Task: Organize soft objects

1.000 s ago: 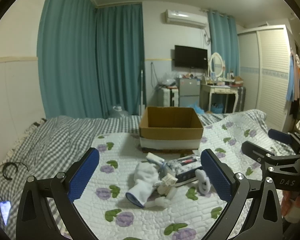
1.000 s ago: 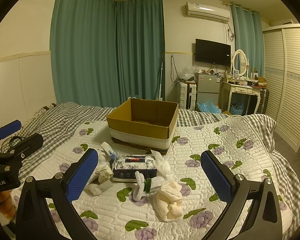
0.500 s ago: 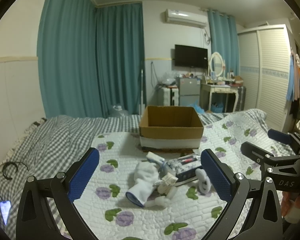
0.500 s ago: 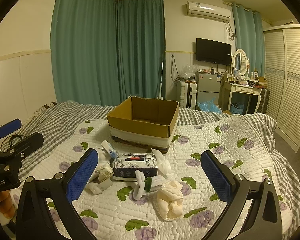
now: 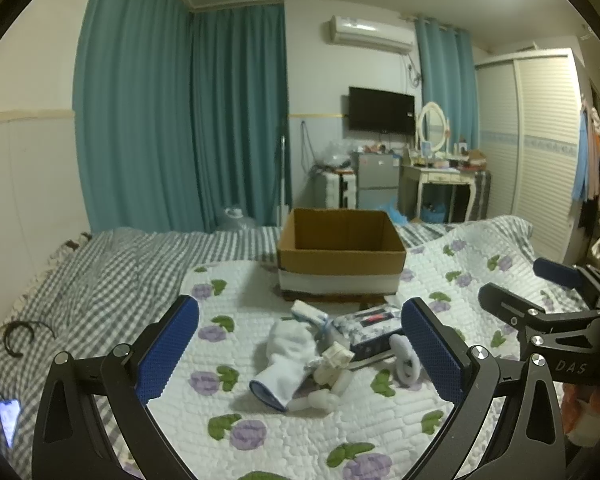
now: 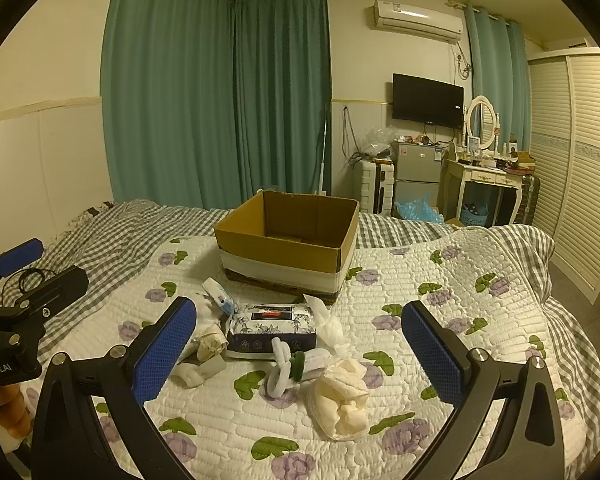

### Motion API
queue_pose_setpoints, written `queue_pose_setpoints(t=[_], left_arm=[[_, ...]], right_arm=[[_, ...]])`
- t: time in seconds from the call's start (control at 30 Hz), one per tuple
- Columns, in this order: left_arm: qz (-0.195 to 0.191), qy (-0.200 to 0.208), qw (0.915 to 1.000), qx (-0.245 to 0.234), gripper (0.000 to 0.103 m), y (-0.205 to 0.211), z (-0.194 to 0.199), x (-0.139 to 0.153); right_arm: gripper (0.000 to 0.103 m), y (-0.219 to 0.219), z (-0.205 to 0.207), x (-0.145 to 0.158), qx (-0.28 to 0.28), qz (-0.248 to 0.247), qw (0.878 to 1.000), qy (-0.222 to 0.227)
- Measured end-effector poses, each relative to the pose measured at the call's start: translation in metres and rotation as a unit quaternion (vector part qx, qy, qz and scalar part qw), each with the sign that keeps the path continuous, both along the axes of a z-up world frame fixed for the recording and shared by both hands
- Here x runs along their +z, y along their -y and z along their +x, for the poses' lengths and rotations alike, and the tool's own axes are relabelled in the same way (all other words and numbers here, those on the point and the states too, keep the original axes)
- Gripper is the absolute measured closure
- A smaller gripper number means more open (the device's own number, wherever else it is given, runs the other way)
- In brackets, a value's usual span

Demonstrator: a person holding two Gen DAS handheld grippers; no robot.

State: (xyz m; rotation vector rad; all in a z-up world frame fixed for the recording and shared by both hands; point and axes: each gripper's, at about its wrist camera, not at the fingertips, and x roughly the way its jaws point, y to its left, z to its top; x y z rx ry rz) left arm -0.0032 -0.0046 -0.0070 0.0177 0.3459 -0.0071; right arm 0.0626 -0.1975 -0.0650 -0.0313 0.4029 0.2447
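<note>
An open cardboard box (image 5: 342,254) (image 6: 288,246) stands on the quilted bed. In front of it lies a small pile: a white sock (image 5: 286,356), a dark floral tissue pack (image 5: 370,330) (image 6: 272,330), a cream bundle in clear wrap (image 6: 342,396), a white twisted piece with a green band (image 6: 286,366) and small white items. My left gripper (image 5: 300,350) is open and empty, held above the sock. My right gripper (image 6: 300,354) is open and empty, held above the tissue pack. Each gripper shows at the edge of the other's view.
The flowered quilt (image 6: 440,320) covers the bed over a grey checked sheet (image 5: 112,268). A phone (image 5: 8,420) and a black cable (image 5: 18,336) lie at the left of the bed. Teal curtains, a dresser and a wardrobe stand beyond.
Both views have shifted only slightly. The objects on the bed have not moved and both grippers stay open.
</note>
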Motion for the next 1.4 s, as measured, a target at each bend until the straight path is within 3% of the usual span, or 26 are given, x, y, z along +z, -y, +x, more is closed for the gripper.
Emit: queue_pose_setpoints(t=[0.5,0.63,0.77,0.87,0.97,1.07,1.23,1.33,1.4], left_arm=[[-0.019,-0.014,0.9997,-0.003,0.000,0.002,0.007,-0.004],[-0.021,-0.049,0.9986,0.003,0.000,0.003,0.024,-0.022],[-0.027,-0.094,0.9952,0.004,0.000,0.002,0.040,-0.051],[-0.022,-0.126,0.9917,0.005,0.000,0.005,0.052,-0.072],[-0.012,-0.157,0.9874,0.008,0.000,0.011,0.063,-0.089],[-0.007,-0.177,0.9842,0.005,0.000,0.015,0.073,-0.100],[-0.007,-0.198,0.9801,-0.004,0.000,0.021,0.085,-0.111],[0.002,-0.202,0.9793,-0.003,0.000,0.028,0.091,-0.114],[0.005,-0.200,0.9798,-0.006,0.000,0.034,0.093,-0.113]], right_arm=[[0.000,0.005,0.017,0.009,-0.002,-0.022,0.999,-0.023],[0.000,0.011,0.037,-0.012,-0.002,-0.045,0.997,-0.068],[0.000,0.016,0.058,-0.055,-0.002,-0.062,0.989,-0.137],[0.000,0.026,0.079,-0.093,-0.035,-0.057,0.977,-0.201],[0.007,0.030,0.100,-0.122,-0.033,-0.049,0.963,-0.263],[0.008,0.027,0.107,-0.128,-0.014,-0.036,0.961,-0.275],[0.028,0.016,0.124,-0.145,-0.001,-0.043,0.949,-0.313],[0.048,0.015,0.131,-0.149,0.004,-0.036,0.945,-0.325],[0.072,0.017,0.132,-0.147,0.008,-0.029,0.945,-0.325]])
